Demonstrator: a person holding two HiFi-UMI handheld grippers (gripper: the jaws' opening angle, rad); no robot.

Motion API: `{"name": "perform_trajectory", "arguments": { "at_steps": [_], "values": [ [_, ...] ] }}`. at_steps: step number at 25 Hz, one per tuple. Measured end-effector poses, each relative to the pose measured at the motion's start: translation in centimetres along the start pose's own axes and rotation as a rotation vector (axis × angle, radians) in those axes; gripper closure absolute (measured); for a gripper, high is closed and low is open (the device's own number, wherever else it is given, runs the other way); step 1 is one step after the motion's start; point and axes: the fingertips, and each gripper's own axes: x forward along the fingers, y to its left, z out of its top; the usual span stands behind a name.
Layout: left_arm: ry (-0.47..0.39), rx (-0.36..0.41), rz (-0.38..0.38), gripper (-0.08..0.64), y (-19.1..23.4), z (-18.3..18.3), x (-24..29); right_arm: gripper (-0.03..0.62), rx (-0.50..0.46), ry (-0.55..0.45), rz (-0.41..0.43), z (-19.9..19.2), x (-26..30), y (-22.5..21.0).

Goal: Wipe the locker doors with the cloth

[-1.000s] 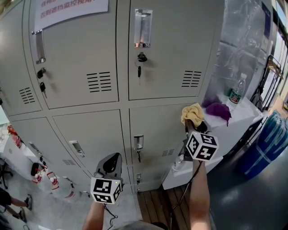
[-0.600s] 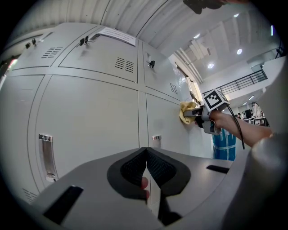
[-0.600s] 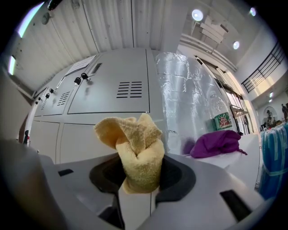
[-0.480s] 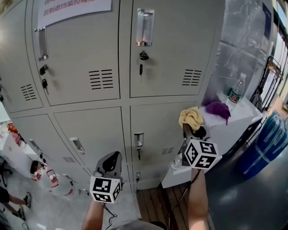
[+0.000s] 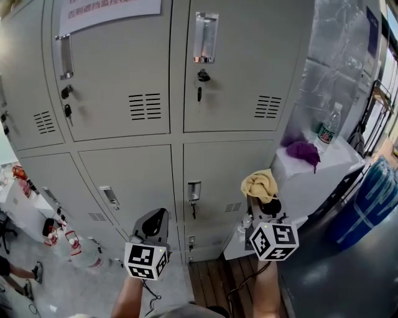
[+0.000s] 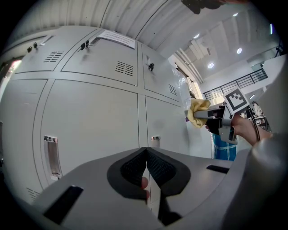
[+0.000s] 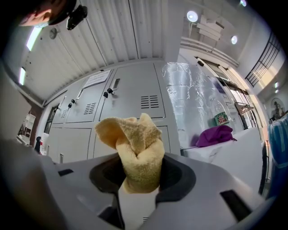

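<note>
Left gripper (image 5: 155,218): lowest and nearest in the head view, held in front of the bottom row of lockers. Jaws pressed flat together in the left gripper view (image 6: 146,167), gripping nothing.

Right gripper (image 5: 261,202): just to the right and slightly higher, pointing up toward the lockers. Jaws clamped on the yellow cloth (image 7: 135,150).

Yellow cloth (image 5: 259,184): bunched, standing up out of the right gripper's jaws, loose folds above the pads. Near the right edge of the lower right door; contact with the metal cannot be told.

Locker doors (image 5: 118,74): grey, two rows, with louvred vents. Recessed handle (image 5: 204,37) on the upper right door, keys (image 5: 199,93) hanging from the lock below it. Paper notice (image 5: 109,9) across the top of the upper left door.

White counter (image 5: 311,180): to the right of the lockers, bearing a purple cloth (image 5: 303,151) and, behind it, an upright bottle (image 5: 329,124) with a green label.

Blue drum (image 5: 373,199): farthest right, on the dark floor.
</note>
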Motion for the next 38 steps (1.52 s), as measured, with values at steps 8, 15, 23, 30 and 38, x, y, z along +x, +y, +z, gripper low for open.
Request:
{"name": "perform_trajectory", "arguments": {
  "at_steps": [8,15,23,30,38],
  "values": [
    [0.001,0.009,0.024,0.537,0.7,0.1,-0.8,0.407,0.009,0.026,0.123,-2.4,-0.4,6.0],
    [-0.002,0.003,0.058,0.537,1.8,0.3,-1.5,0.407,0.004,0.046,0.242,-3.6,1.0,11.9],
    [0.000,0.003,0.107,0.537,3.4,0.3,-2.5,0.407,-0.005,0.072,0.332,-4.6,3.7,16.2],
    [0.004,0.000,0.143,0.537,4.7,0.1,-3.0,0.407,0.013,0.087,0.340,-5.1,6.5,16.9],
    [0.016,-0.001,0.149,0.537,4.9,-0.2,-2.7,0.407,0.005,0.121,0.320,-6.2,8.4,15.7]
  ]
}}
